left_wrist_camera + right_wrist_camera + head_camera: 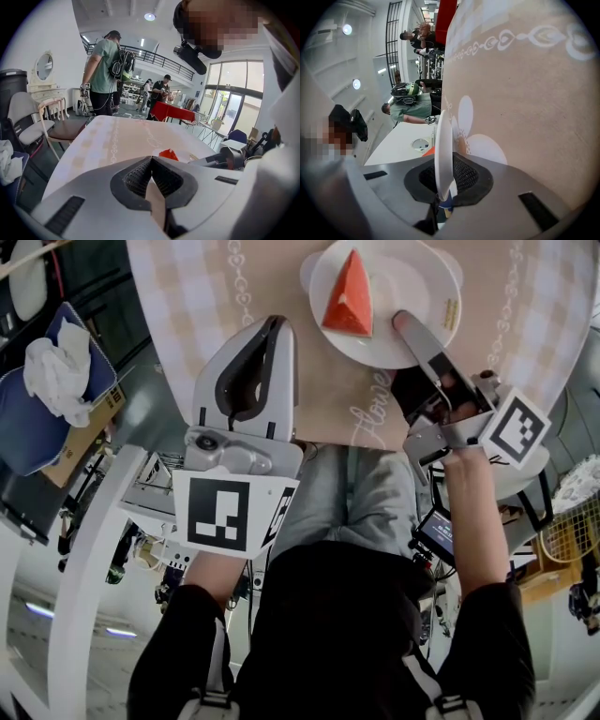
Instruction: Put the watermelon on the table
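A red watermelon wedge (349, 298) lies on a white plate (412, 266) over the far part of the beige-clothed table (206, 296). My right gripper (405, 324) is shut on the plate's near right rim. In the right gripper view the plate (443, 145) shows edge-on between the pads, with a sliver of the wedge (429, 151) behind it. My left gripper (267, 334) hovers over the table's near edge, left of the plate, shut with nothing in it. In the left gripper view the left gripper (151, 162) has its pads together and the wedge (168, 153) just beyond.
A chair with a blue cushion and a white cloth (47, 381) stands at the left, next to a cardboard box (89, 432). A white chair frame (89, 549) is near my left side. People (104, 70) and a red-covered table (174, 111) are far behind.
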A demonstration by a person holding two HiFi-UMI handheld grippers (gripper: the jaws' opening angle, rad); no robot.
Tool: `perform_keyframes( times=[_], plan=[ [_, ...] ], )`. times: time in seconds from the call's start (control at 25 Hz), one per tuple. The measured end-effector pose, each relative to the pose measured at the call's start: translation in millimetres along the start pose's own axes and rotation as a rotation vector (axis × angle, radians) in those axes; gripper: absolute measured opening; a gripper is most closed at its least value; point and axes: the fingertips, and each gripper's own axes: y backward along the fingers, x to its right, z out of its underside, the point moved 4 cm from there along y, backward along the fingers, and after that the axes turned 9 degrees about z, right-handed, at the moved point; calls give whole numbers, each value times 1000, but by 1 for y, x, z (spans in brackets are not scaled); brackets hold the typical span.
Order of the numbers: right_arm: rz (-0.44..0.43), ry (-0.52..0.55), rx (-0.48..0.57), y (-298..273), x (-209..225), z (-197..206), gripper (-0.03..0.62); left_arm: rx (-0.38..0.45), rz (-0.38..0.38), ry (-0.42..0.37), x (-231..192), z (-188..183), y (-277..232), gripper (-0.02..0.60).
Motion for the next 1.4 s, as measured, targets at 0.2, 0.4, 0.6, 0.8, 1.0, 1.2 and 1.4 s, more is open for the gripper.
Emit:
perform_keyframes(
  times=[0.2, 0.4, 0.6, 0.8, 1.0, 1.2, 1.4],
  plan=[
    [40, 5, 4, 0, 0, -1, 25, 3, 0, 4, -1, -2, -2, 3],
    [57, -4, 4, 0, 2, -2, 25, -5, -2, 3, -3, -2, -2, 3],
    [75, -7, 18, 0, 1, -1, 25, -6, -6, -1, -3, -4, -1, 3],
    [101, -26, 29, 2, 2, -2, 29, -12, -2, -4, -3, -5, -2, 3],
    [128, 21, 32, 3, -2, -3, 91, -12, -2, -7, -2, -8, -2, 3],
    [174, 84, 41, 13, 1, -8, 110, -10, 1, -7, 0, -8, -3, 3],
    [193, 126, 30, 23, 2, -6, 117, -7, -1, -10, 4, -10, 0, 3]
  ],
)
